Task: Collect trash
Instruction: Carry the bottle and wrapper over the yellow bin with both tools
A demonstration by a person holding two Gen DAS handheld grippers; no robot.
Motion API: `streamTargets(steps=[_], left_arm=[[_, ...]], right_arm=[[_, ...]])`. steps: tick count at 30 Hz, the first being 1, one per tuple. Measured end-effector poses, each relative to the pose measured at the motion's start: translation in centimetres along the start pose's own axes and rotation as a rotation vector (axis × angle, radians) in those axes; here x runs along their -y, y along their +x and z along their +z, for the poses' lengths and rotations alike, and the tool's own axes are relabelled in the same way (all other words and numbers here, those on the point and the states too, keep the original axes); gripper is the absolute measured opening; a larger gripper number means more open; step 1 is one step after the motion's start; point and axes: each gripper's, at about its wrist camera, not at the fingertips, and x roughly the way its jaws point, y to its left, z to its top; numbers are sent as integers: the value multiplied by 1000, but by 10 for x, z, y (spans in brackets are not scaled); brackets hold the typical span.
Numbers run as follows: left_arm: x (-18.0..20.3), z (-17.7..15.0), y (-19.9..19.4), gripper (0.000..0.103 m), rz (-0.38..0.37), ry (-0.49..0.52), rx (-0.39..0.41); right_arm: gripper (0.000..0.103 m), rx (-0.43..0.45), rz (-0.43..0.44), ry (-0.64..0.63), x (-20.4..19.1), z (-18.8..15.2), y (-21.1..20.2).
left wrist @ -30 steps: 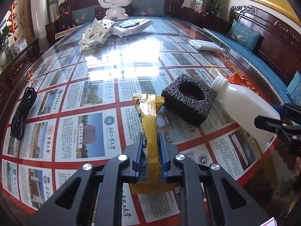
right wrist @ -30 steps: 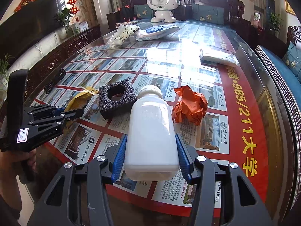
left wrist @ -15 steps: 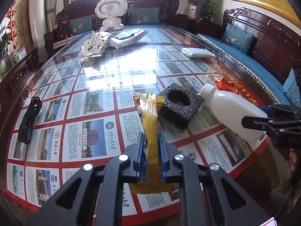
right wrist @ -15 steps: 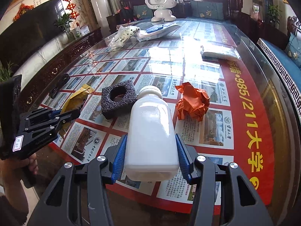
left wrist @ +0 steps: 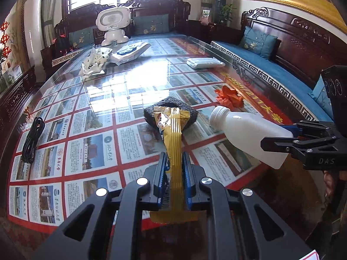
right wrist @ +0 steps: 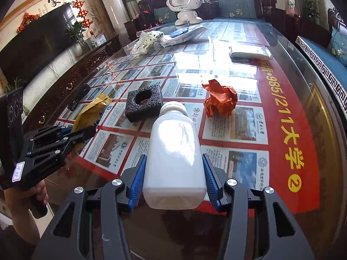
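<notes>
The left claw [left wrist: 174, 164] pinches a gold wrapper [left wrist: 172, 134]. The right claw [right wrist: 174, 173] grips a white bottle [right wrist: 174, 151]. Both are held up off the desk [right wrist: 282, 112], likely to carry away. Foam [right wrist: 144, 103] and red paper [right wrist: 220, 99] wait there.

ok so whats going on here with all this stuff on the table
A person is clearing trash off a glass-topped table with a handheld gripper in each hand. The left gripper has its jaws shut on a crumpled gold foil wrapper; the right gripper clamps a white plastic bottle. A black foam block with a round hole and a crumpled orange paper ball lie on the table.
</notes>
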Motion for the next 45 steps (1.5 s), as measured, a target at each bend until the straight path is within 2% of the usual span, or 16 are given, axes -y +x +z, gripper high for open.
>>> streamTargets(steps=[11,19,33,40,45], left_arm=[[33,-36,-39,16,-50,29,-3],[60,-65,-83,16,-70,77,22],[103,-147,-158,16,-125,164,30],[121,-199,-173,16,-168,211,14],[126,-235,-172,16,-194,232,-24]], right_arm=[[49,44,42,56,-6,-47,-55],[49,94,33,56,-25,-89,-109],[49,150,15,-9,-78,-195,-200],[49,126,13,-12,-95,-252,-208],[49,66,20,16,-102,-295,-194]])
